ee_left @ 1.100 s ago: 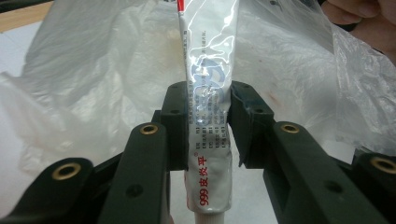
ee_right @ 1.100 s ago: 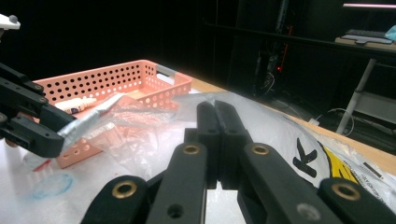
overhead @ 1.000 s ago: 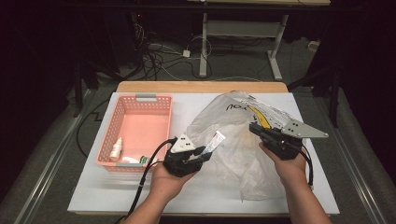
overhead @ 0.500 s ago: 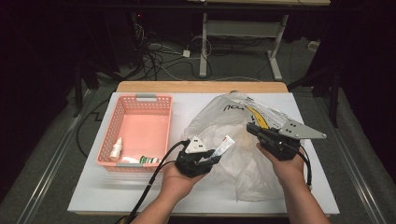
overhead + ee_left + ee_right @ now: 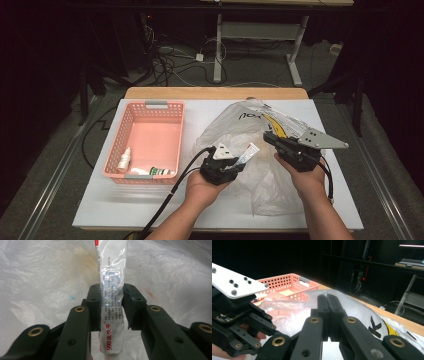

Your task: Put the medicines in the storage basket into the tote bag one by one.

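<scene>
My left gripper (image 5: 243, 156) is shut on a white ointment tube (image 5: 250, 149) with red print. The tube (image 5: 111, 277) stands upright between the jaws, pinched at its middle by my left gripper (image 5: 111, 291). It hangs over a crumpled clear plastic bag (image 5: 235, 125), and the bag's film (image 5: 45, 277) lies behind the tube. My right gripper (image 5: 268, 137) is at the bag's right side. Its jaws (image 5: 327, 298) are pressed together, and I cannot tell whether bag film (image 5: 359, 312) is caught between them.
A pink perforated basket (image 5: 150, 106) stands at the left of the white table (image 5: 125, 205); it holds a small white bottle (image 5: 125, 159) and a green-and-white tube (image 5: 157, 171). The basket's rim (image 5: 287, 280) lies beyond the bag. Cables trail off the near edge.
My left gripper has carried the tube to the right and slightly down, from beside the basket to over the bag. The right gripper has not moved.
</scene>
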{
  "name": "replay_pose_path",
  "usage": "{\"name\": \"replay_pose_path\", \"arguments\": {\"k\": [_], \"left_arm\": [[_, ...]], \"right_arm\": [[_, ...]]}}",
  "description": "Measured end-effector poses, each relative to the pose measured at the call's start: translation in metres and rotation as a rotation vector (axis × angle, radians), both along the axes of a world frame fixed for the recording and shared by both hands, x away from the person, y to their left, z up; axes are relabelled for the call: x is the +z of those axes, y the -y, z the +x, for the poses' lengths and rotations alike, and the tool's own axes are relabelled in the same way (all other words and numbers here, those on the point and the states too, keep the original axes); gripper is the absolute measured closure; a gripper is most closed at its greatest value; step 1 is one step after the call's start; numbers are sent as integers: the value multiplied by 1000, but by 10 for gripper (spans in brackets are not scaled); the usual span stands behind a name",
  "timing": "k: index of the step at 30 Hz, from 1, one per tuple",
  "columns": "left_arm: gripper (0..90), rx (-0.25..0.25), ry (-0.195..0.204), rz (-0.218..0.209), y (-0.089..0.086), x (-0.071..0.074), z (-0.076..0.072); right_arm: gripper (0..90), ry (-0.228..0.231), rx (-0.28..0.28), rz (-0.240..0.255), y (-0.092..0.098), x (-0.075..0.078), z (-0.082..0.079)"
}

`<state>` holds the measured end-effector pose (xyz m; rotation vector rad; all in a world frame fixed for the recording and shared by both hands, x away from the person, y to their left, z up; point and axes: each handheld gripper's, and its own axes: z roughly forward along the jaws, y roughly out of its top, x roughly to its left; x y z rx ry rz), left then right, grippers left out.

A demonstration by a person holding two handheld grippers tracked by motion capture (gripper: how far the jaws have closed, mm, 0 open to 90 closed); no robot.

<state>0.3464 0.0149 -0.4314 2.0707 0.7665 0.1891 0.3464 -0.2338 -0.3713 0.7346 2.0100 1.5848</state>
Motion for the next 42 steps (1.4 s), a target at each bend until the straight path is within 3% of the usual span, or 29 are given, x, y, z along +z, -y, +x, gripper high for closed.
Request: {"name": "replay_pose_path", "arguments": {"k": [11,25,42], "left_arm": [[676,5,-4,20,21,-5,16],[675,42,30,58,51,-20,37],[674,78,1,99,61,-39,49]], "right_arm": [[900,-1,-3,10,2,0,1],[900,-16,-18,15,6,-3,5],[900,-17,-19,20,7,-3,5]]}}
